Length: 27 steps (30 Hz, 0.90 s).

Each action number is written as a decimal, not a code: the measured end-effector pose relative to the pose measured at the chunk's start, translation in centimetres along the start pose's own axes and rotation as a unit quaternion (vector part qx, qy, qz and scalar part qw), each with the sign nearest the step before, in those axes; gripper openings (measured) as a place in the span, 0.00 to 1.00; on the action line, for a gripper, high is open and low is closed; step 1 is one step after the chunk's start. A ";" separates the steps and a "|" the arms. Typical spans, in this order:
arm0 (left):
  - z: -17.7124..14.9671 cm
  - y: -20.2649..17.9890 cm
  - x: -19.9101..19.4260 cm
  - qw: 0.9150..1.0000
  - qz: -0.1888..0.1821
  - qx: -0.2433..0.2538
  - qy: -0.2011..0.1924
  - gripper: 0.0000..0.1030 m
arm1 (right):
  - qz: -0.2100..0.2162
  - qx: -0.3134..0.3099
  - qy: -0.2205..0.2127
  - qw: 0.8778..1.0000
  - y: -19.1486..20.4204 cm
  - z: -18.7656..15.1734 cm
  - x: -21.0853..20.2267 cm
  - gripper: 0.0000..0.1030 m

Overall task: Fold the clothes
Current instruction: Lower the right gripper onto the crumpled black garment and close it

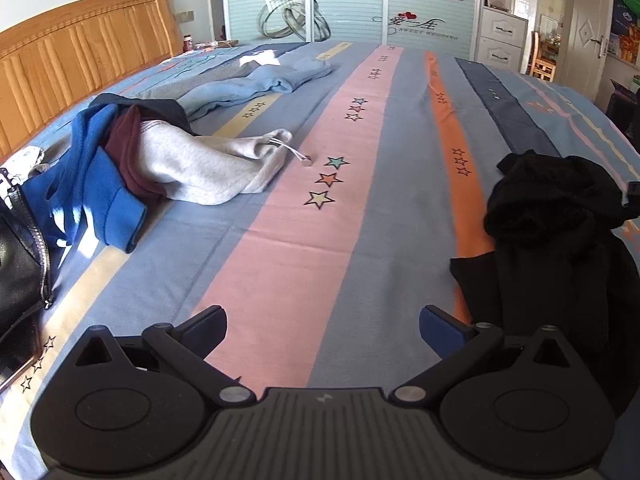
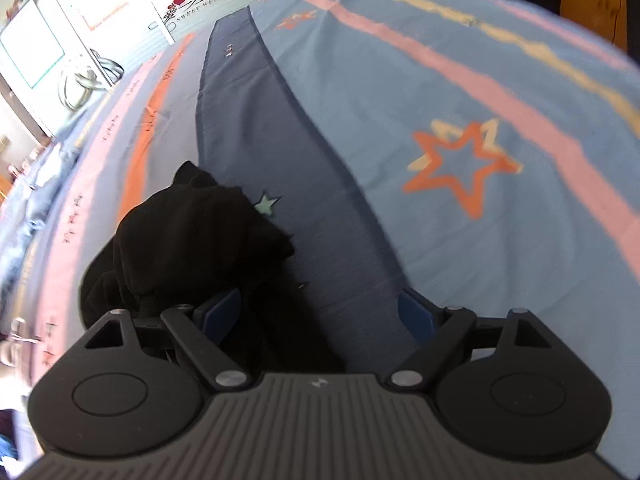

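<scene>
Black garment (image 2: 200, 232) bunched on striped bed (image 1: 304, 248), right side, unfolded. Left gripper (image 1: 322, 330) and right gripper (image 2: 318, 310) both released, empty. Pickup step; next needs an edge pinched.

Matt cotton-like bed sheet (image 1: 304, 248), fuzzy black garment (image 2: 192, 232), glossy leather jacket (image 1: 20, 256), varnished wooden headboard (image 1: 80, 52).

Black hand-held gripper (image 1: 322, 332) with blue pads (image 1: 442, 330), silver screws.

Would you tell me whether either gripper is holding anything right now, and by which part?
Nothing is held. The left gripper stands open over bare sheet; the right gripper is open too, with the black garment lying partly between its unpressed pads.
</scene>
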State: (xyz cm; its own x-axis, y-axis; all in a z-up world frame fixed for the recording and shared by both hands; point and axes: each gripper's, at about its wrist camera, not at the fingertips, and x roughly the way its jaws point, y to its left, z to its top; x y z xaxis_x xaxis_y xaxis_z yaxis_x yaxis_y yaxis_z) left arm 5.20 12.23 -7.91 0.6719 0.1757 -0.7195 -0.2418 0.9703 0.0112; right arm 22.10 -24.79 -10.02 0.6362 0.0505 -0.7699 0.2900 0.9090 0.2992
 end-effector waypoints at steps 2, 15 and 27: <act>0.1 0.2 0.1 1.000 -0.003 -0.003 0.001 0.99 | 0.008 0.015 -0.004 1.000 -0.5 0.1 -0.4 0.94; -0.4 0.5 -0.5 1.000 -0.023 0.003 -0.007 0.99 | -0.011 -0.043 0.040 0.998 2.2 0.8 2.3 0.56; -0.5 1.2 0.0 1.000 -0.026 -0.011 0.001 0.99 | -0.017 -0.010 0.035 0.999 0.3 0.6 1.6 0.95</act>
State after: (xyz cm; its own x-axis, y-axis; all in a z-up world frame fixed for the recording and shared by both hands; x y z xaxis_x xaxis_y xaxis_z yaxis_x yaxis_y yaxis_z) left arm 4.54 13.28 -8.25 0.6829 0.1245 -0.7199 -0.2220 0.9741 -0.0422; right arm 23.60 -24.70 -10.82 0.5740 0.0476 -0.8175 0.2964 0.9185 0.2616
